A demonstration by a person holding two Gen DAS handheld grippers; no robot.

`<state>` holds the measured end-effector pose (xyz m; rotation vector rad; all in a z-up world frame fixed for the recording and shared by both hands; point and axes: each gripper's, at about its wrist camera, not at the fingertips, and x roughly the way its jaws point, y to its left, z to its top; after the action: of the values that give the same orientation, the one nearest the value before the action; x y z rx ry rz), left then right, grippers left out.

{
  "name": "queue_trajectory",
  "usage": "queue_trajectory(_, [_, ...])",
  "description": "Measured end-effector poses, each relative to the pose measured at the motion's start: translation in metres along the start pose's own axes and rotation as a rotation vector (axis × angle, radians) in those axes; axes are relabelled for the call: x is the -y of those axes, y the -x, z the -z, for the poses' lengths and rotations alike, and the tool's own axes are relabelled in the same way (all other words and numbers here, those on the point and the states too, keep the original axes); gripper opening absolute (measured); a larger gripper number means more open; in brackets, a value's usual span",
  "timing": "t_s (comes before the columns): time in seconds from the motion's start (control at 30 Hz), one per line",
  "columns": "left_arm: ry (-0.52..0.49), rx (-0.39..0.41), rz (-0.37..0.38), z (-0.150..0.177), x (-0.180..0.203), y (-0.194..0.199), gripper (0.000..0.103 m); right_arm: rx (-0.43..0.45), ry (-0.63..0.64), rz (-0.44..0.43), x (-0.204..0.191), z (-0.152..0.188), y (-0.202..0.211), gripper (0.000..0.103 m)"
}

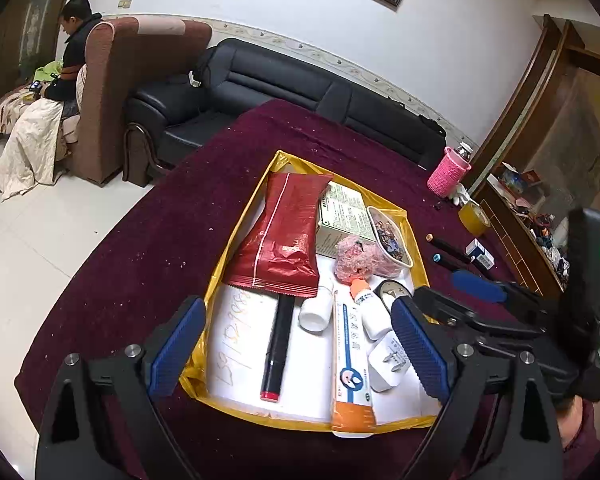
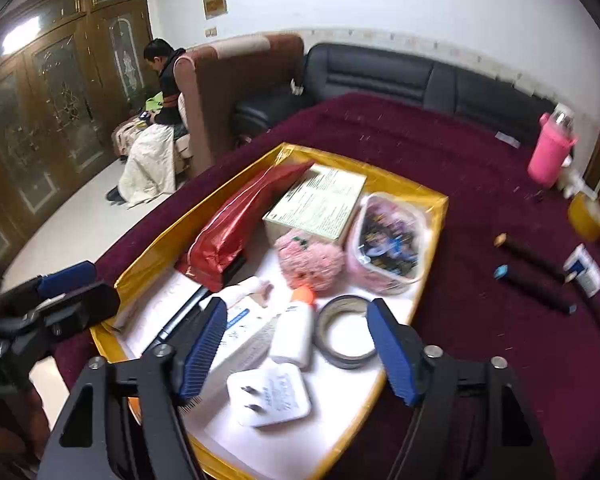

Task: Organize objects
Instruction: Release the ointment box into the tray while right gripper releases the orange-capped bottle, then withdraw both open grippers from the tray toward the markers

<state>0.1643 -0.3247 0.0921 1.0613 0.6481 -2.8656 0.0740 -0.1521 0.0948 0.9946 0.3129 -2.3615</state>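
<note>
Both grippers are held above the near end of the yellow tray (image 2: pixel 404 190), which is already filled. The left gripper (image 1: pixel 298 344) has its jaws spread with nothing between the pads; the right gripper (image 2: pixel 298 350) is spread as well, above the white plug (image 2: pixel 270 400), not pinching it. A release step seems just finished. Next, the dark tubes (image 2: pixel 534 258) lying on the cloth to the right are probably to be fetched.

Cluttered yellow-rimmed tray (image 1: pixel 420 248) on tablecloth
</note>
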Motion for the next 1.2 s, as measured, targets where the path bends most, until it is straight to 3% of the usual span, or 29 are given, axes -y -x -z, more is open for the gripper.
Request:
queue_trajectory(0.17, [-0.026, -0.001, 0.006, 0.001, 0.017, 0.003, 0.093, 0.041, 0.013, 0.07, 0.011, 0.005, 0.018, 0.084])
queue_trajectory(0.53, [-0.126, -0.014, 0.013, 0.006, 0.064, 0.006, 0.093, 0.049, -0.096, 0.142, 0.062, 0.024, 0.036, 0.085])
queue_trajectory(1.2, [-0.274, -0.11, 0.037, 0.019, 0.145, -0.028, 0.093, 0.041, -0.25, 0.177, 0.151, 0.06, 0.049, 0.085])
